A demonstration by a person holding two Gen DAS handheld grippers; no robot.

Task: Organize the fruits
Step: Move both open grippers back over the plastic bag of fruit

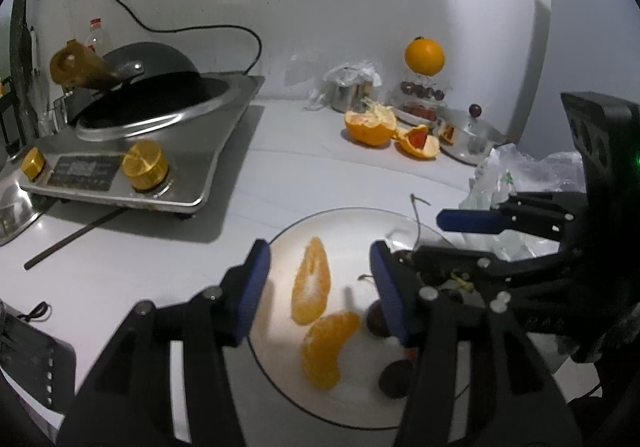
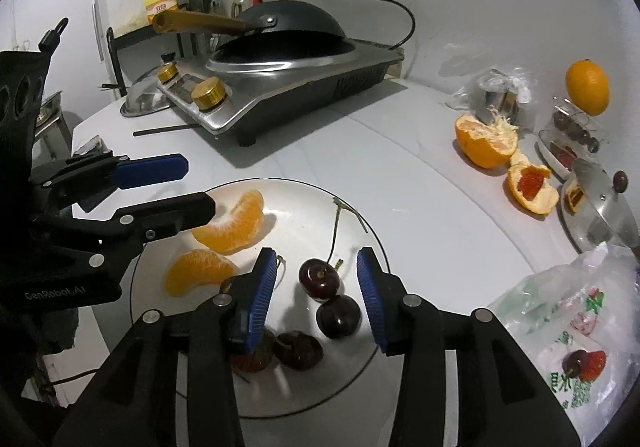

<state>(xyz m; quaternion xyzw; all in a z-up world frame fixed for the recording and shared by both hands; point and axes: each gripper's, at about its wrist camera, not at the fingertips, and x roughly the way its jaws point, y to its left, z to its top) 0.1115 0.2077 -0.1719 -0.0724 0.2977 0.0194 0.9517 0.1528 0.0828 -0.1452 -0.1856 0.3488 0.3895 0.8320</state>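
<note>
The round white plate [image 2: 304,199] lies near the counter's front edge, open white counter [image 2: 420,183] beyond it. The steel induction cooker [image 2: 280,87] stands behind, orange peels [image 2: 486,141] to the right. The left gripper [image 1: 316,279], part open and gripping nothing, straddles a crescent orange segment [image 1: 310,283] lying lengthwise between its fingers. The right gripper [image 2: 316,287], likewise part open and empty, flanks two dark cherries [image 2: 320,281], stems pointing away.

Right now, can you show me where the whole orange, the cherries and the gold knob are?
whole orange [image 2: 587,88], right wrist view, middle of its peel.
cherries [image 2: 321,280], right wrist view, top of the upper dark cherry on the plate.
gold knob [image 1: 144,164], left wrist view, its round top.
</note>
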